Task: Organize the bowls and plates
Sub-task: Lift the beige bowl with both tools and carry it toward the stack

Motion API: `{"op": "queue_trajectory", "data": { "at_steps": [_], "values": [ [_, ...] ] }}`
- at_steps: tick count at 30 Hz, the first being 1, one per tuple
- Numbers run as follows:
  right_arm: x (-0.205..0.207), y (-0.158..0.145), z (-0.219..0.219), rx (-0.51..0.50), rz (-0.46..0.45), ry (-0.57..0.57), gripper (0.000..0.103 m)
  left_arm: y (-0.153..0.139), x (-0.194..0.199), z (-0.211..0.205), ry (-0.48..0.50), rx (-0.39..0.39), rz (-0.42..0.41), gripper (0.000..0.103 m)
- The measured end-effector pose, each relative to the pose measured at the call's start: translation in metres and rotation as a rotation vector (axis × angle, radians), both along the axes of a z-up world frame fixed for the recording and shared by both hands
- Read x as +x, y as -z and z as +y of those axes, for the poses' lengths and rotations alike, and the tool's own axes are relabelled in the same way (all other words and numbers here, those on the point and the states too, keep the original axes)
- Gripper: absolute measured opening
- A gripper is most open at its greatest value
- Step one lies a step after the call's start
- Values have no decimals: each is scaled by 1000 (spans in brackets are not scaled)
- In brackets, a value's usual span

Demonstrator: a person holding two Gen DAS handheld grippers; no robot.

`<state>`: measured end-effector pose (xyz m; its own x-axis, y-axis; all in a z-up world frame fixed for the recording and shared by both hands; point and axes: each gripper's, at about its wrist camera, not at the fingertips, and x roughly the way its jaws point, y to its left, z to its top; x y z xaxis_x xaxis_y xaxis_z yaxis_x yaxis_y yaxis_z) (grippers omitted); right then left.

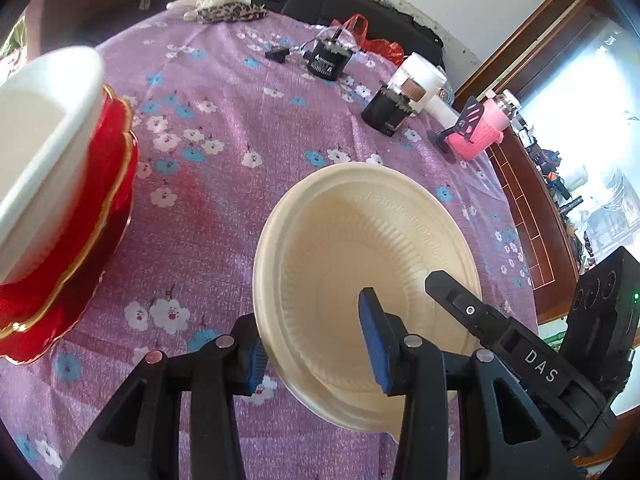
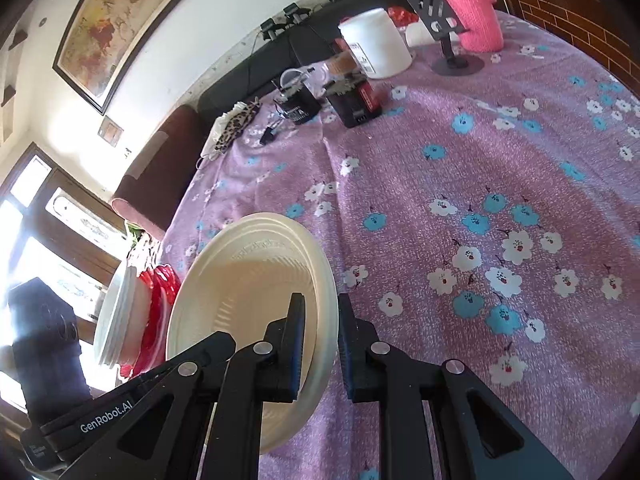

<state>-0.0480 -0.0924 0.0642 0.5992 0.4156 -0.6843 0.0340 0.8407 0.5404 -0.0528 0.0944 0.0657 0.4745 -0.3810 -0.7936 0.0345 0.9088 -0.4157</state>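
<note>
A cream ribbed plastic bowl [image 1: 360, 240] hangs tilted above the purple floral tablecloth [image 1: 224, 184], and both grippers have hold of it. My left gripper [image 1: 314, 352] is shut on its near rim, one blue pad outside and one inside. My right gripper [image 2: 322, 348] is shut on the rim of the same bowl [image 2: 240, 292], at its right side. One of the right gripper's fingers [image 1: 452, 292] reaches over the bowl's inside. To the left, white bowls [image 1: 40, 152] rest on red gold-edged plates [image 1: 100, 220].
At the table's far side stand two black boxes [image 1: 328, 62], a white jar [image 1: 420, 76], a pink knitted bottle [image 1: 480, 132] and a phone stand [image 1: 460, 128]. A leopard-print cloth [image 1: 228, 12] and a red bag [image 1: 376, 44] lie at the back edge.
</note>
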Motion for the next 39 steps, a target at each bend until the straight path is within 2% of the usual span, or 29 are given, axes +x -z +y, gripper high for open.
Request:
{"op": "queue_trajectory", "data": {
  "at_steps": [7, 21, 39],
  "values": [
    [-12, -9, 2, -9, -24, -2, 17, -15, -18, -4, 10, 49, -64, 40],
    [-43, -32, 15, -37, -78, -19, 17, -30, -58, 10, 12, 26, -120, 40],
    [-83, -56, 64, -78, -140, -91, 17, -53, -109, 55, -67, 41, -246, 40]
  ]
}}
